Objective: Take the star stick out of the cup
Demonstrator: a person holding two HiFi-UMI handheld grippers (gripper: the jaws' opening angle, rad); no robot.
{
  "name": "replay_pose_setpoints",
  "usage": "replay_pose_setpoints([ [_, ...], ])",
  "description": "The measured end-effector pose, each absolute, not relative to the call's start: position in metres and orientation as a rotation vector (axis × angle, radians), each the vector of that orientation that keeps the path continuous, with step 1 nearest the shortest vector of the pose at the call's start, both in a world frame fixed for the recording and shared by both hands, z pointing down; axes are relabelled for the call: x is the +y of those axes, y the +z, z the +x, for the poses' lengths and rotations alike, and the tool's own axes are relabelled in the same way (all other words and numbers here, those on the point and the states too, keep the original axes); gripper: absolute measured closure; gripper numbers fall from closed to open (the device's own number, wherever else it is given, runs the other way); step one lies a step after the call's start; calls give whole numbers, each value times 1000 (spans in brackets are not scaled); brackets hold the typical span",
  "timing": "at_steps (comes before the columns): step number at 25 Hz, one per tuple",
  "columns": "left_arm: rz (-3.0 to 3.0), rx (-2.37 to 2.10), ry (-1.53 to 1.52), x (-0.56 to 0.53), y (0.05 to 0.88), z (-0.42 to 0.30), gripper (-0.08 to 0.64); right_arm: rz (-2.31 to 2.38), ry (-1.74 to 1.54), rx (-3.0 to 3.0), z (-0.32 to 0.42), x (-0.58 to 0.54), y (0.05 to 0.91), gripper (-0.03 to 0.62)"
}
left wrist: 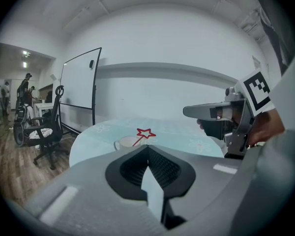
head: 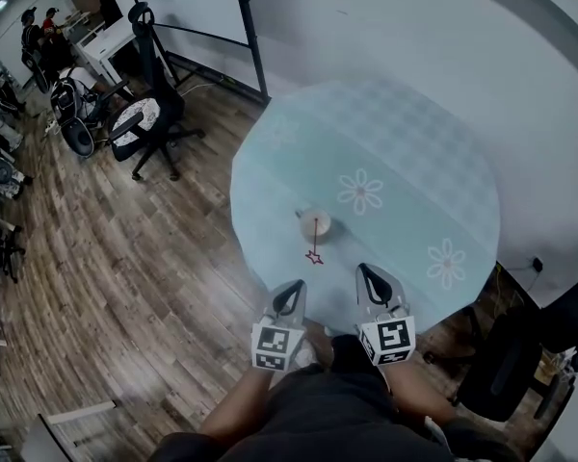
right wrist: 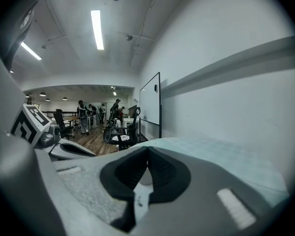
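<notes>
A round counter [head: 419,152] under a pale blue cloth with flower prints is seen from above, and the task's things are set near its front edge. Both grippers are held low at that edge, well short of the things. The jaws of the left gripper [head: 295,286] are clenched on nothing, and the jaws of the right gripper [head: 364,270] are likewise pressed together and empty. A pale cup [head: 315,225] stands upright on the counter ahead of them, closer to the left gripper. The star stick [head: 314,250] is leaned inside the cup, its red star raised past the rim on the near side. Nothing of the task is judged done: the stick is not yet reached, gripped or lifted out.
</notes>
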State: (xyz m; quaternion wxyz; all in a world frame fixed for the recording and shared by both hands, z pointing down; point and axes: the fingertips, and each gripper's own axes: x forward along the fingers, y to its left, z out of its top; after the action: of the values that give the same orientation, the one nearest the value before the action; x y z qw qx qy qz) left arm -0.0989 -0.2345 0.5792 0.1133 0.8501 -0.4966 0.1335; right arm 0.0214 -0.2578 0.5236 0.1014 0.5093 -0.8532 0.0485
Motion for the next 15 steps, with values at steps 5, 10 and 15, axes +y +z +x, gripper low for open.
replay_pose_setpoints([
  [5,2449,-1475,413,-255,604,-97,555,1470,188,-2512,25,-279,549,589],
  [10,2435,-1480,437,-270,628,-91,555,1424,244,-2504,27,-286,577,589],
  [15,2407,-1509,409,-282,647,-93,555,1395,276,-2494,29,-295,600,589],
])
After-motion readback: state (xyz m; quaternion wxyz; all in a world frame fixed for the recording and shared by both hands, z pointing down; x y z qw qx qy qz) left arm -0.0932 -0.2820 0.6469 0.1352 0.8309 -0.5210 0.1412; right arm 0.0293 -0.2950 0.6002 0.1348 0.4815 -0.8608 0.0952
